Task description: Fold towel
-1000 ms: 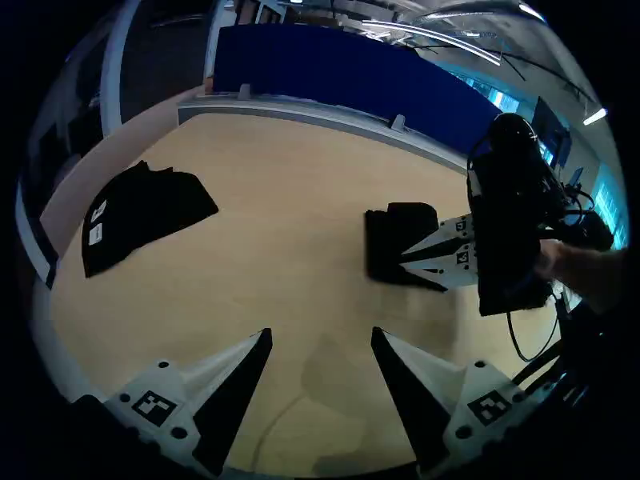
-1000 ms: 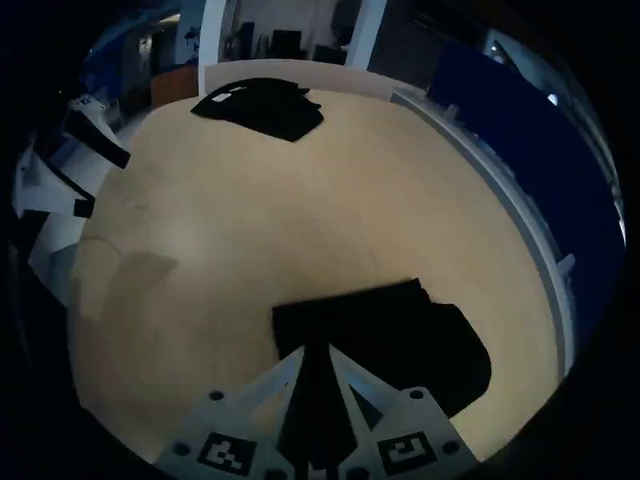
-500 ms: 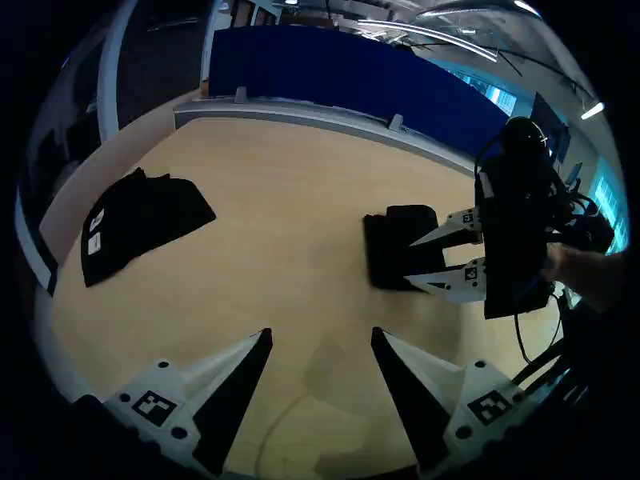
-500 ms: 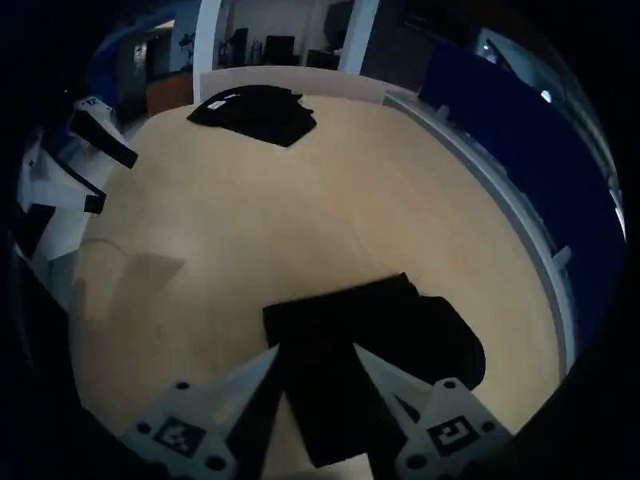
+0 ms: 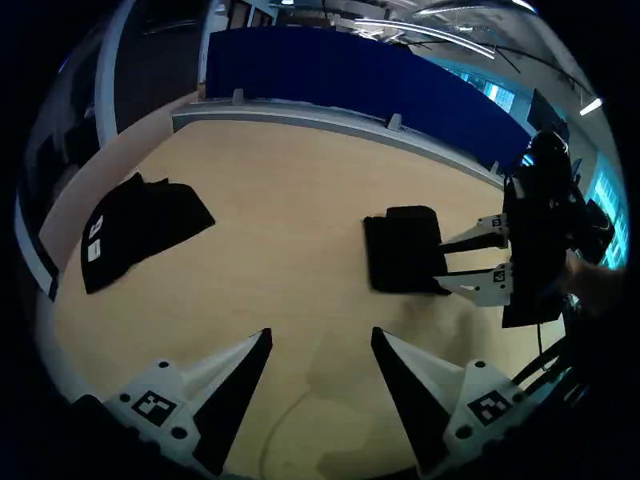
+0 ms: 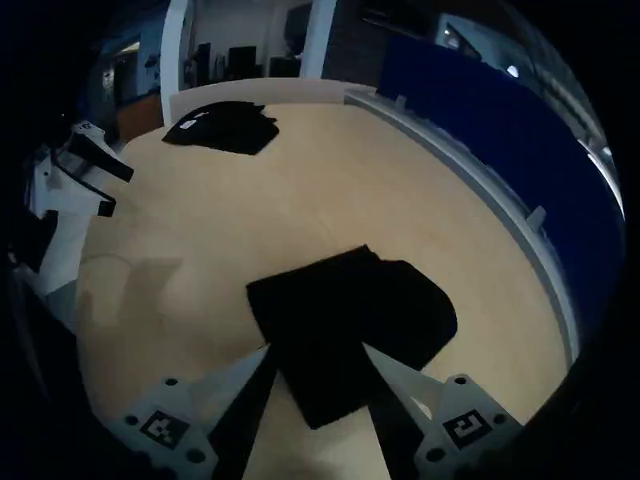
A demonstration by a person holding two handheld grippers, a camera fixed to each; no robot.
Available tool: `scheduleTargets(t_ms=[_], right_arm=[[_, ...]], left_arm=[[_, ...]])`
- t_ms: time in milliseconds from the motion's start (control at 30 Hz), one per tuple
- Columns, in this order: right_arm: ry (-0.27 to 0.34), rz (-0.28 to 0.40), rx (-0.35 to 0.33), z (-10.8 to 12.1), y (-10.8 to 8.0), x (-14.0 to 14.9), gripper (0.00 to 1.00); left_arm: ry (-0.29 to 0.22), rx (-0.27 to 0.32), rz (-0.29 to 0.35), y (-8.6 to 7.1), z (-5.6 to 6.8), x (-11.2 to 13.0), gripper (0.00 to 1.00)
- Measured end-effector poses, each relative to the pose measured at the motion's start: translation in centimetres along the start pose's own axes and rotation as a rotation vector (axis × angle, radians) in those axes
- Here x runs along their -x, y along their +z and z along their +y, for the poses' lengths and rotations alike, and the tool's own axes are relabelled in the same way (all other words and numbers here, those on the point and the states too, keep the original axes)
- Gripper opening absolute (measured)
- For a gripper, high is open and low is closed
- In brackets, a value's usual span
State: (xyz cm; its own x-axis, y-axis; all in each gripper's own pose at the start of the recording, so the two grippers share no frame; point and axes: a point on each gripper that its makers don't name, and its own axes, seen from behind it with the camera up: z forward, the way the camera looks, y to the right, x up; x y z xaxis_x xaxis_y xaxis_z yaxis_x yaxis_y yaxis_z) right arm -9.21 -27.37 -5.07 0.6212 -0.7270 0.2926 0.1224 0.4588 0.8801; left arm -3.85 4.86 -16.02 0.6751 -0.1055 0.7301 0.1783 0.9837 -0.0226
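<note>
Folded towel (image 6: 344, 320) on table (image 6: 240, 200); dark cloth (image 6: 220, 128) far corner, well apart.

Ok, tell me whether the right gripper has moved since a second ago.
Yes. In the left gripper view the right gripper has backed off rightward, away from the folded towel, which stays put on the table.

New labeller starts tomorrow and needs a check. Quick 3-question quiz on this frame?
1. True or false: the right tool is shut on the folded towel.
2. How many dark cloths lie on the table? A one, B two, C three.
3. Fill in: the partition behind the table is ___ in colour.
Key: 1 false, it is open; 2 B, the folded towel and a loose cloth; 3 blue.
</note>
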Motion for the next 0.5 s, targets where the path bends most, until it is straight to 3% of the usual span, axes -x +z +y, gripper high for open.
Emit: scheduleTargets(t_ms=[267, 500], right_arm=[[0.066, -0.051, 0.034, 0.7, -1.5, 3.6, 0.69], [0.11, -0.083, 0.03, 0.5, -1.5, 5.7, 0.68]], left_arm=[[0.004, 0.001, 0.001, -0.1, 0.0, -0.2, 0.92], [0.013, 0.006, -0.002, 0.1, 0.4, -0.1, 0.92]])
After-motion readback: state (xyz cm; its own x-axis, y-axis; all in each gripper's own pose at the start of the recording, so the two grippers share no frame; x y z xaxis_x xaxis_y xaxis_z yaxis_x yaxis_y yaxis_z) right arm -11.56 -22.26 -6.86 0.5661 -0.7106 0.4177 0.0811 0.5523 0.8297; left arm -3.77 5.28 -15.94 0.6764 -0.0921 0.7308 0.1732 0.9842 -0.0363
